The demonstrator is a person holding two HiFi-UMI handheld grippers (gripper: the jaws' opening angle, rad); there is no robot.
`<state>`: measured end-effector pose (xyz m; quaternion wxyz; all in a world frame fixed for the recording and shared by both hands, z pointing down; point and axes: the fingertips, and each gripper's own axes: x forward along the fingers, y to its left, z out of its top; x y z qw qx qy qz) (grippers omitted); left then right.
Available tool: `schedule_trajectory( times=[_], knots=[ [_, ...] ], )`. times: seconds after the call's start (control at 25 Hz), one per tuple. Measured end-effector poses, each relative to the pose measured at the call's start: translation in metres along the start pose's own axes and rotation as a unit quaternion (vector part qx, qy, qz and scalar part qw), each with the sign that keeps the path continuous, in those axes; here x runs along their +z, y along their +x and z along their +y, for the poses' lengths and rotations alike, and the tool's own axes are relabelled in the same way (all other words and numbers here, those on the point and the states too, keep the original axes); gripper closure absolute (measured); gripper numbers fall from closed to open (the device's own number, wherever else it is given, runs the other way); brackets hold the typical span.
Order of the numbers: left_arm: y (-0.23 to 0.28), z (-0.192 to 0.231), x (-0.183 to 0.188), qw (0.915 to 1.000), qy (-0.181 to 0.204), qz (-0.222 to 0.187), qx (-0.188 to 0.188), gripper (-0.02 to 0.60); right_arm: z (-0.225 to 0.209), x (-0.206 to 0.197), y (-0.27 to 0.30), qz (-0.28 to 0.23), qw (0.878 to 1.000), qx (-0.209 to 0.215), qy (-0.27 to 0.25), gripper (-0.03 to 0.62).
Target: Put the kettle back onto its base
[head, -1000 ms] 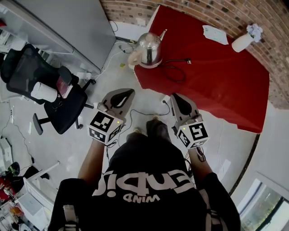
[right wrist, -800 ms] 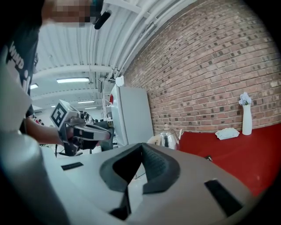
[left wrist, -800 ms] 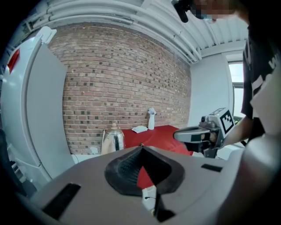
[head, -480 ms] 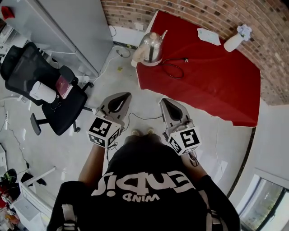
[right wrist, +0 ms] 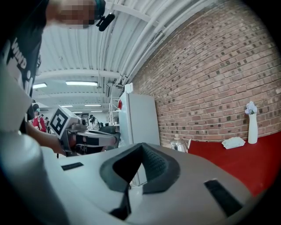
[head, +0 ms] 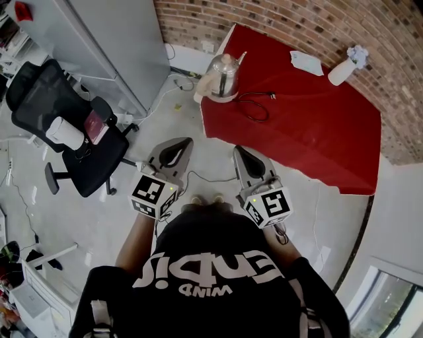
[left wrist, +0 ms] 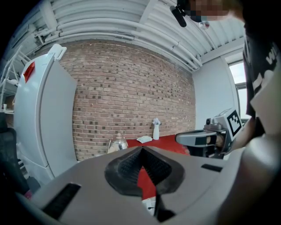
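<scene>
Fingers (left wrist: 129,166) pinched together, empty, on my left gripper (head: 181,142) and right gripper (head: 239,151) over grey floor (head: 178,122) by a brick wall (head: 277,20), kettle (head: 223,74) well ahead on the red table (head: 310,129).

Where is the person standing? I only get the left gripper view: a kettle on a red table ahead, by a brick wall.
Observer: On the grey floor, short of the table. The head view shows their shoes clear of its edge.
Operator: Is anything near the kettle that I can't see?
Observer: A black cord loops on the table to the right of the kettle, its plug lying loose.
Operator: What's off to the left?
Observer: A black chair with a white cylinder on its seat.
Operator: Is the other gripper carrying something?
Observer: No. The right gripper is empty: its own view shows the fingers shut with nothing between them.
</scene>
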<state>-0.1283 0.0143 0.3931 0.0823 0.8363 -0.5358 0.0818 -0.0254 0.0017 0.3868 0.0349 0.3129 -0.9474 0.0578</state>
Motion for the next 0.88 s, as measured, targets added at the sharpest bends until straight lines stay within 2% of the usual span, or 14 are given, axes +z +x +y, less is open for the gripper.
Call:
schedule_trajectory(
  times=[0.88],
  knots=[
    [-0.0068,0.0041,-0.0006,0.9999,0.007,0.001,0.013,0.574,0.0084,-0.0001,0.0044,0.005,1.0,0.015,0.0,0.574]
  ],
)
